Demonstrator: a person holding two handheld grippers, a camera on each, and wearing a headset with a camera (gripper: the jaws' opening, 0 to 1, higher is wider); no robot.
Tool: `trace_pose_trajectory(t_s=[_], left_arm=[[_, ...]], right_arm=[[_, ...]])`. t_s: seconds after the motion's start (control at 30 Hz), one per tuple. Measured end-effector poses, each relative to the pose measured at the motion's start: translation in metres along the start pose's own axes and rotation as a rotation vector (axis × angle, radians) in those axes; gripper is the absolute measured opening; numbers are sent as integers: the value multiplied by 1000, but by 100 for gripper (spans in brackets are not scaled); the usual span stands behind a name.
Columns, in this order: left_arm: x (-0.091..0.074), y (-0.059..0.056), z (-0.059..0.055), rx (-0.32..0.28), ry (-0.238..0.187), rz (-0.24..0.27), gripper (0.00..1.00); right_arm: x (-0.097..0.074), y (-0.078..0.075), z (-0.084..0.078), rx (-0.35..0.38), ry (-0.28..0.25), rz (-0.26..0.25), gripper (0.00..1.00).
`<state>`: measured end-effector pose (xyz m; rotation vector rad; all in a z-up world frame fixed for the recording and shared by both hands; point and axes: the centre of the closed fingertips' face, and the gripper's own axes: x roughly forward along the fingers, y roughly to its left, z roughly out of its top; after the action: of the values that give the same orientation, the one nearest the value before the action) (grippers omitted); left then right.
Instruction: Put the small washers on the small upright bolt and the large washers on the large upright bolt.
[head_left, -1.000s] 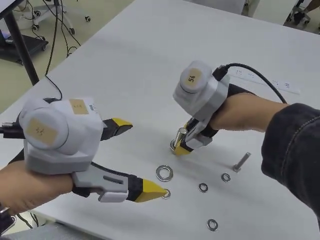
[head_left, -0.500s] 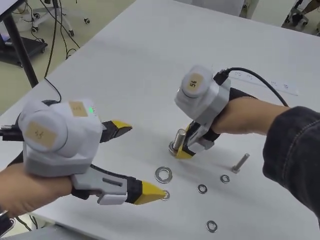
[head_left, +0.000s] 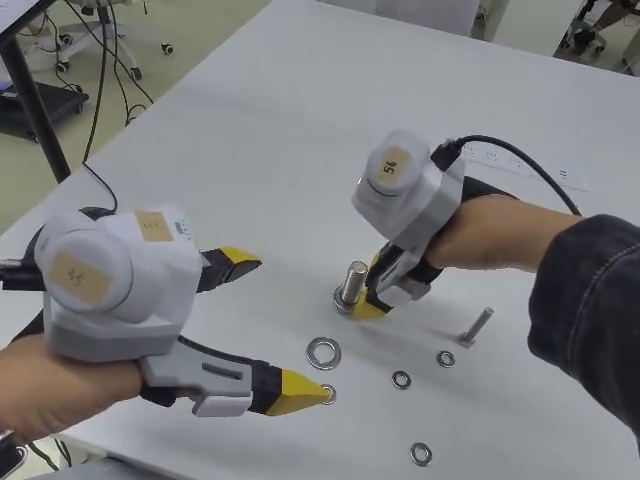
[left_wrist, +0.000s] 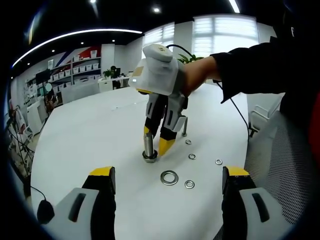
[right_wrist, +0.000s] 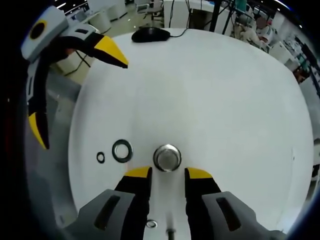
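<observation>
While the large upright bolt (head_left: 352, 283) stands on the table (head_left: 300, 120), the right gripper (head_left: 372, 305) sits tight beside it, jaws narrowly apart, holding nothing. A large washer (head_left: 323, 352) lies just beside the bolt, small washers (head_left: 401, 379) near it. The left gripper (head_left: 280, 328) hovers near the bolt, jaws wide apart.

Three cameras around one white worktop (head_left: 300, 120).
The head view looks forward and down, with the left gripper (head_left: 280, 330) and right gripper (head_left: 365, 305) close beneath it. The left gripper view sits low, facing across the worktop at the large upright bolt (left_wrist: 148, 142). The right gripper view looks steeply down, very near that bolt; all three share it and the large washer (head_left: 323, 352) beside it.
</observation>
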<state>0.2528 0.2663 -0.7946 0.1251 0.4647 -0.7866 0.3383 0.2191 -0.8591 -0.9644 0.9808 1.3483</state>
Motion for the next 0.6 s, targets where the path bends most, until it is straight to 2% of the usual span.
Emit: trace_pose_trajectory(t_s=[0.33,0.6], left_arm=[[1,-2,0,2,0,-8,88],[2,-3,0,4,3,-12,88]], right_arm=[[-1,1,-5,20,-5,-6,27],[-9,5,-9,26,-12,-15,27]])
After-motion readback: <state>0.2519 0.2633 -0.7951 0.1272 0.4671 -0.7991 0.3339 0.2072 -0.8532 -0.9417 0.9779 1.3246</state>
